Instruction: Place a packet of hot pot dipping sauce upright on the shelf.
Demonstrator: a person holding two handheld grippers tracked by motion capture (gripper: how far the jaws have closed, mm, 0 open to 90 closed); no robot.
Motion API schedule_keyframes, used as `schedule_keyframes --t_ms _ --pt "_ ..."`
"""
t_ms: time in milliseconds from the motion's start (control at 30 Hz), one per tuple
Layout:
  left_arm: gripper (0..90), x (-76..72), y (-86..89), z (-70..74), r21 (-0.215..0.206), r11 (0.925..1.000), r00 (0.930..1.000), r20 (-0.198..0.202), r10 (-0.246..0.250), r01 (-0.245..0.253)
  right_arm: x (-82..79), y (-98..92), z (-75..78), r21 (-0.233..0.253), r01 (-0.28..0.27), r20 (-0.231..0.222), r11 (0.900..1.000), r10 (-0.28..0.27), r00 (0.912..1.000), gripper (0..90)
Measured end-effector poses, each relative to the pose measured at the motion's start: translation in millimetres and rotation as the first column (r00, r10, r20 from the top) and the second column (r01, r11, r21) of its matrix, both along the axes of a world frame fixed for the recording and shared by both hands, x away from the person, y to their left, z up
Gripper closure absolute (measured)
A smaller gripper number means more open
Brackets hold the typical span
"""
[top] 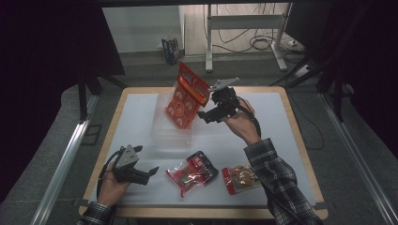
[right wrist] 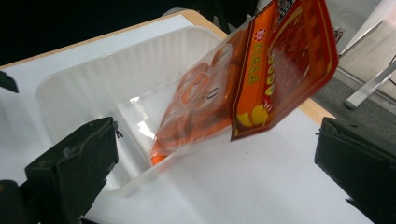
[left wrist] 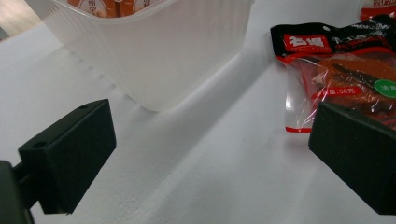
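Note:
An orange snack bag point(top: 187, 96) point(right wrist: 261, 79) stands tilted, its lower end inside a clear plastic bin point(top: 171, 138) point(right wrist: 70, 79) and its top leaning over the bin's right rim. My right gripper point(top: 206, 108) point(right wrist: 215, 168) is open just right of the bag, jaws wide apart and off it. Low at the table's front left, my left gripper point(top: 152, 172) point(left wrist: 210, 158) is open and holds nothing. It points at the bin's wall point(left wrist: 163, 60) and a red-and-black snack packet point(top: 192, 172) point(left wrist: 341, 70).
A second clear packet with brown snacks point(top: 240, 178) lies front right of centre. The white mat is bare at the left and far right. Beyond the table's far edge are a metal desk frame point(top: 244, 21), cables and a small box point(top: 171, 49) on the floor.

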State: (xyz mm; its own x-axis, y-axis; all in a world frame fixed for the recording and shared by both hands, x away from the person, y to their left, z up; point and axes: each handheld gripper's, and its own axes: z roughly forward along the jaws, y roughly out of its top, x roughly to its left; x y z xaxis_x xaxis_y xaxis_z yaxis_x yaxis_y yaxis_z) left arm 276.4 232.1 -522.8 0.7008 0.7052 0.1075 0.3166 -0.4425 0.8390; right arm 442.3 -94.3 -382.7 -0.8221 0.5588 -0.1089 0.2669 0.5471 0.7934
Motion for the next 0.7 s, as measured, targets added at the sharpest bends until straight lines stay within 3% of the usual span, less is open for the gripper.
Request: schedule_keyframes --t_ms 333,467,700 --pt "0.4 -3.8 -10.4 -0.6 0.043 0.9967 0.9976 -0.006 -0.069 0.07 -16.8 -21.3 -16.7 0.038 0.017 -0.046 0.999 -0.015 0.9988 0.0" --pt "0.4 -4.4 -10.5 -0.1 0.055 0.9962 0.9977 0.0 -0.068 0.068 -22.8 -29.7 -24.2 0.057 0.024 -0.057 0.998 -0.021 0.9982 0.0" --pt "0.8 -5.1 -8.9 1.6 0.032 0.9979 0.9984 0.012 -0.056 0.056 -32.8 -39.3 -33.0 0.062 0.028 -0.055 0.998 -0.025 0.9982 0.0"
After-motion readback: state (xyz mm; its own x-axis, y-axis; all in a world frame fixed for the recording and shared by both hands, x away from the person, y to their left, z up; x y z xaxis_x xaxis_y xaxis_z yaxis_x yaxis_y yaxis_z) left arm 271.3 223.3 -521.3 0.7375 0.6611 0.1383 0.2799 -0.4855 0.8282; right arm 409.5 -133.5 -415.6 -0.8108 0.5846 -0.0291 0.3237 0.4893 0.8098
